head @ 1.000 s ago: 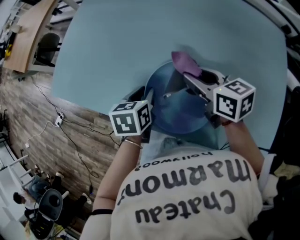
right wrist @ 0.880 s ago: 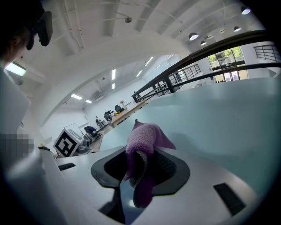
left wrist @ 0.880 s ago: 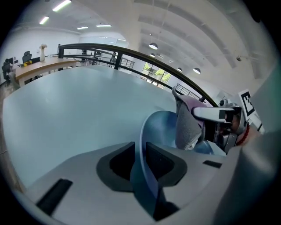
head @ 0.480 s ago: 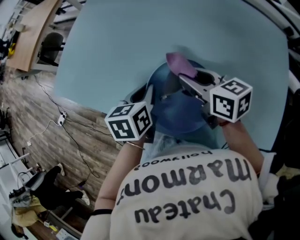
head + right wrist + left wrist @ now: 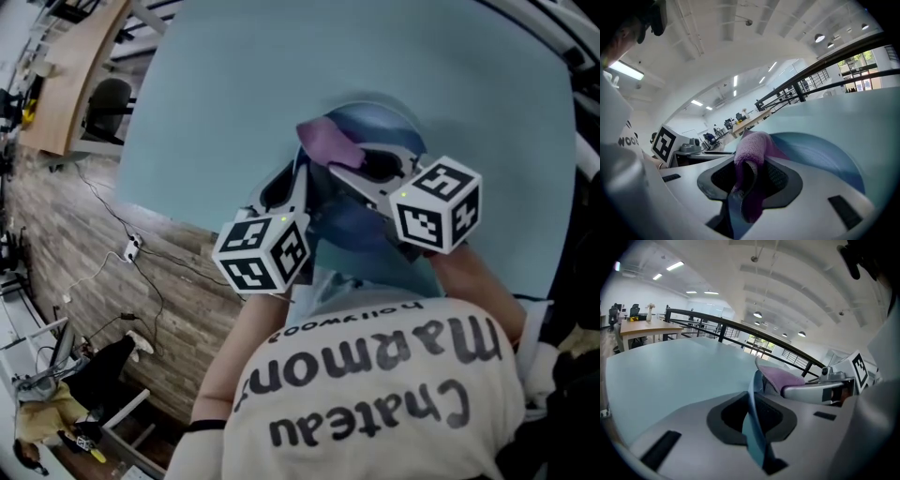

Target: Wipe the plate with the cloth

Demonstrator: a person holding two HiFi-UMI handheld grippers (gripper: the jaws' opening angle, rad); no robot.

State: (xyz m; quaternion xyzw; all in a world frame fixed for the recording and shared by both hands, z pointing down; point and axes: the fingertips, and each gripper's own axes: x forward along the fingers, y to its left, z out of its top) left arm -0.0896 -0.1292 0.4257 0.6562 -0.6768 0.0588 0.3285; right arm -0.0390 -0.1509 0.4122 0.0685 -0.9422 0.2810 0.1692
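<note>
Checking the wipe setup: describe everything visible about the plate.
The plate is round, blue and smooth, with a thin rim. It is held tilted above the pale table. The left tool, whose jaws have just been closing, grips its rim, seen edge-on between them. The purple cloth in the right tool lies over its rim.

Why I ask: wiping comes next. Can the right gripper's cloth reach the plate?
Probably yes: the left gripper holds the plate by its rim, and the cloth in the right gripper sits beside its bare face, nothing between.
</note>
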